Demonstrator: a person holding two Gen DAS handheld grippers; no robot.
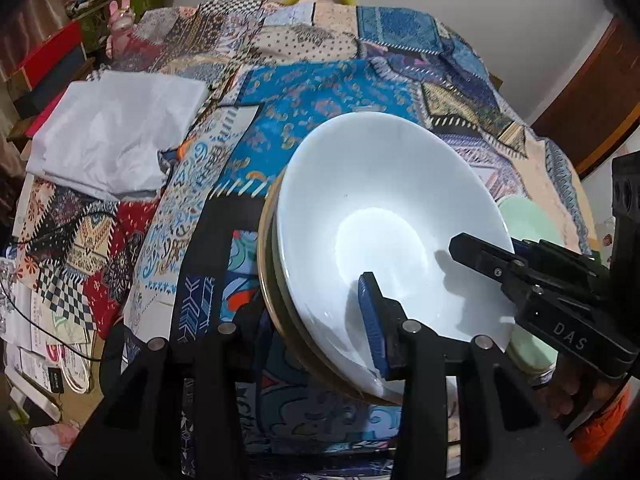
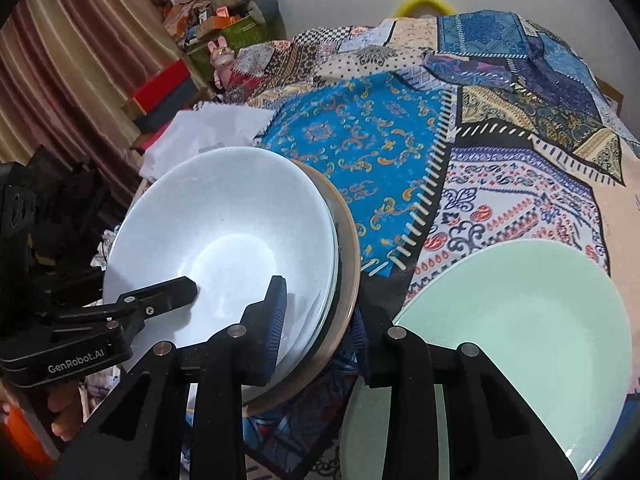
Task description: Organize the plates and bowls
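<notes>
A stack of dishes lies on the patchwork cloth: a white bowl (image 1: 384, 208) (image 2: 224, 240) sits on a tan plate (image 1: 276, 312) (image 2: 348, 256). A pale green plate (image 2: 516, 332) (image 1: 528, 220) lies beside it. My left gripper (image 1: 316, 320) straddles the stack's near rim, one blue-padded finger inside the bowl, the other outside. My right gripper (image 2: 320, 320) straddles the opposite rim the same way, one finger inside the bowl, the other between the stack and the green plate. Both are partly closed around the rim; whether the pads touch it is unclear.
A folded white cloth (image 1: 116, 132) (image 2: 208, 128) lies on the table to the far left. Boxes (image 2: 164, 88) and clutter line the left side by a striped curtain. Papers and cables (image 1: 52, 340) lie at the table's left edge.
</notes>
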